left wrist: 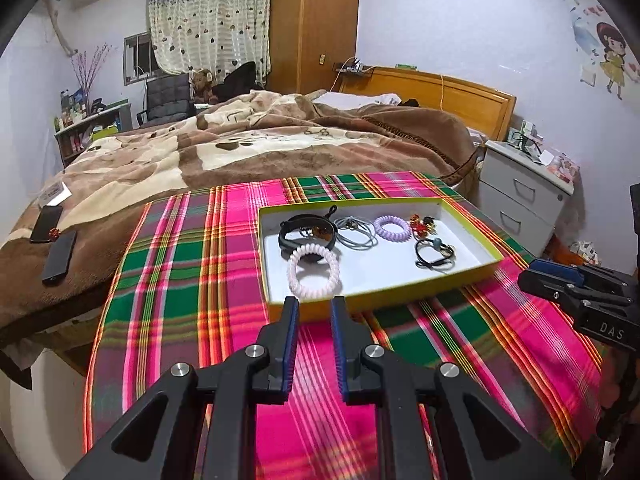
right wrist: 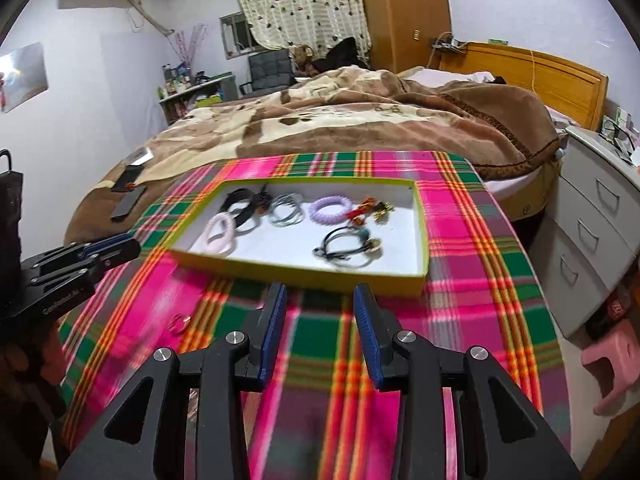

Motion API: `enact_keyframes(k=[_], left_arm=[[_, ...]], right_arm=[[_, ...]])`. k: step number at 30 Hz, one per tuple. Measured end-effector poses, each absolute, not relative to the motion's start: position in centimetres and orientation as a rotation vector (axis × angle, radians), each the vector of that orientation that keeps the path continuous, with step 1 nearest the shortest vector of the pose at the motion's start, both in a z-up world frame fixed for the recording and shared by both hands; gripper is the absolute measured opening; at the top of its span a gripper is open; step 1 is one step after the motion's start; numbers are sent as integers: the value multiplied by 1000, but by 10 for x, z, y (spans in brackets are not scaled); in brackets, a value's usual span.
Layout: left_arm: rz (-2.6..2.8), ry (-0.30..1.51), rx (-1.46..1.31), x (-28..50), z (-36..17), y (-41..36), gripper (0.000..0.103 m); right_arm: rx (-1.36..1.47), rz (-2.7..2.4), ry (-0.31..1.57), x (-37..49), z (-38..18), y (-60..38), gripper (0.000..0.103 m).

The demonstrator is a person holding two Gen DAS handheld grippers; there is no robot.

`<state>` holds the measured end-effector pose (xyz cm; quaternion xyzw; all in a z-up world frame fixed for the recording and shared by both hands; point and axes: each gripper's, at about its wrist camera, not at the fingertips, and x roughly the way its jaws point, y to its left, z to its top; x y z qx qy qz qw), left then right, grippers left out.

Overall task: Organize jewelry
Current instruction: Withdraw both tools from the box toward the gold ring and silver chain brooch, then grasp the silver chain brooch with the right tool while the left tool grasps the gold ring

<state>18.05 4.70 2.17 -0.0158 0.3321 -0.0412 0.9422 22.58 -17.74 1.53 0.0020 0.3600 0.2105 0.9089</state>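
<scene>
My left gripper [left wrist: 314, 300] hovers over the pink-and-green plaid tablecloth [left wrist: 224, 280], jaws parted a narrow way, nothing between them. Just ahead of its tips sits the shallow yellow-rimmed cardboard tray with a white floor [left wrist: 384, 270]. Inside, nearest my left tips, the pale pink spiral hair tie [left wrist: 313, 272]; beyond it a black band [left wrist: 308, 232], grey elastic loops [left wrist: 354, 232], a lilac spiral hair tie [left wrist: 392, 228], red-and-gold trinkets [left wrist: 422, 226] and a black cord with beads [left wrist: 434, 256]. My right gripper [right wrist: 320, 294] is spread wider, empty, just short of the tray's near wall. Off its left, a small ring [right wrist: 180, 324] lies on the cloth, blurred.
</scene>
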Motion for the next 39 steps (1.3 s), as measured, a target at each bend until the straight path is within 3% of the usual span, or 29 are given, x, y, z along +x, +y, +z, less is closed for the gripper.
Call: enact_keyframes(k=[17, 39], left_arm=[[-123, 681, -24, 100, 11, 39, 15], [-124, 690, -45, 97, 7, 46, 15]], right_arm=[[-15, 530, 773, 147, -5, -164, 37], [-199, 633, 826, 153, -34, -120, 40]])
